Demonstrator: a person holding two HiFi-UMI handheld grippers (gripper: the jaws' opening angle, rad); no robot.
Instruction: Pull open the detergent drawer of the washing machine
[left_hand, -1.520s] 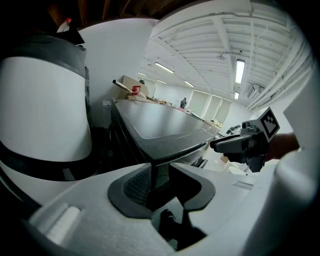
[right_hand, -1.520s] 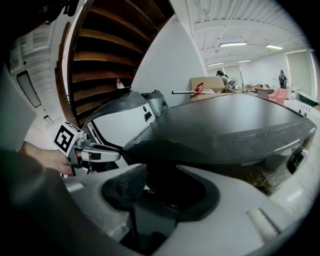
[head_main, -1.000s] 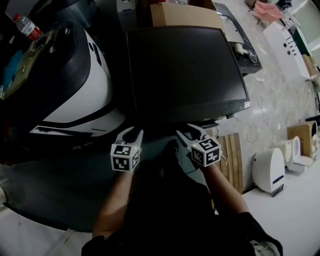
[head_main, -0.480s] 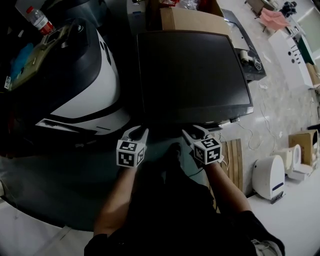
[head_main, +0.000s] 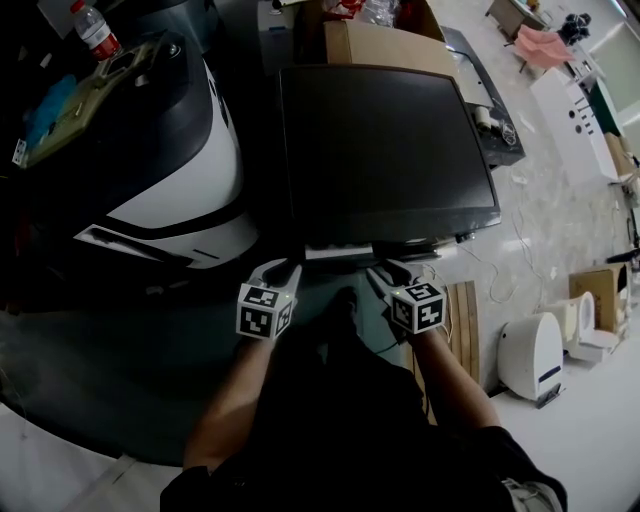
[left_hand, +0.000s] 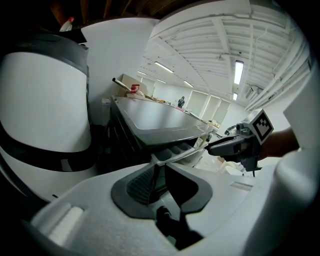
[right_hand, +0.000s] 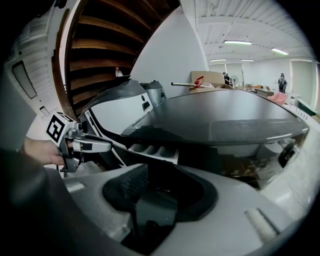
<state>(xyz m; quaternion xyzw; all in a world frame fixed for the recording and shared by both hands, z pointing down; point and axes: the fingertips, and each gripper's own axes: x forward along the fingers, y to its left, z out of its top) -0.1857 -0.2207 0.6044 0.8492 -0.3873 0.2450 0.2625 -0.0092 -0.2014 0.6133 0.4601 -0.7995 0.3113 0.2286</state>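
The washing machine (head_main: 385, 150) has a dark flat top. Its pale detergent drawer (head_main: 338, 250) sticks out a little from the front edge, and its open compartments (right_hand: 152, 150) show in the right gripper view. My left gripper (head_main: 282, 266) is at the drawer's left end. Its jaws are closing, with the drawer's front corner (left_hand: 156, 159) between the tips (left_hand: 161, 167). My right gripper (head_main: 392, 268) hangs just right of the drawer, open with nothing between its jaws (right_hand: 162, 172). Each gripper appears in the other's view: the right gripper (left_hand: 215, 147) and the left gripper (right_hand: 107, 146).
A big white-and-black machine (head_main: 170, 170) stands close on the left, with a bottle (head_main: 97, 30) behind it. A cardboard box (head_main: 380, 40) sits behind the washer. On the floor at the right are a slatted wooden board (head_main: 465, 320), cables and small white appliances (head_main: 530, 355).
The pale drawer has come out from under the washer's front edge; earlier it did not show. The left gripper's jaws have narrowed. Both grippers have shifted slightly.
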